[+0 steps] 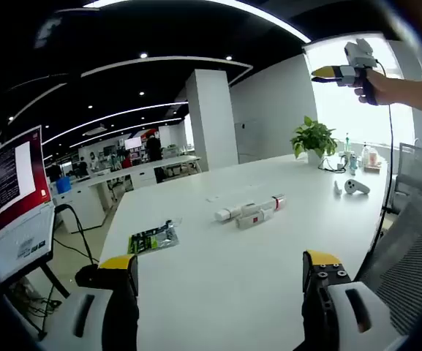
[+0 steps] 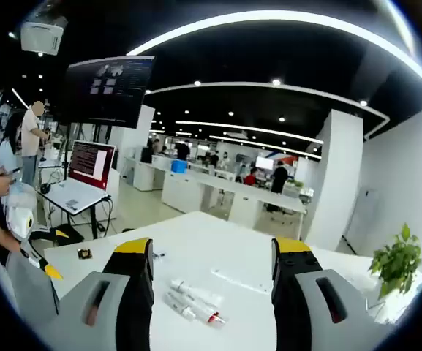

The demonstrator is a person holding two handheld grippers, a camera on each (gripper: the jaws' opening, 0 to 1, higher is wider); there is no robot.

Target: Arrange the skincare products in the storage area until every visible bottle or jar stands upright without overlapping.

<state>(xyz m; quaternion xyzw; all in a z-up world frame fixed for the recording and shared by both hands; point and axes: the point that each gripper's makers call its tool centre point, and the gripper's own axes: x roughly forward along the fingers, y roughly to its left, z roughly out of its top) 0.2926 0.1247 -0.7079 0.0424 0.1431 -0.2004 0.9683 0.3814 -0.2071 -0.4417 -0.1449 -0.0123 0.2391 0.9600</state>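
- Nothing arranged yet: the skincare tubes [image 1: 249, 212] lie flat in a cluster mid-table [image 1: 218, 278], beyond the green packet [image 1: 152, 238].
- Left gripper [image 1: 221, 281] and right gripper [image 2: 212, 267] gape open, empty, short of the tubes.

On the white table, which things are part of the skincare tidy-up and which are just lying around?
Part of the job:
- skincare tubes, lying flat in a cluster mid-table
- left tongs, open, empty
- right tongs, open, empty

Just lying about:
- green packet
- potted plant
- white controller
- laptop on a side stand
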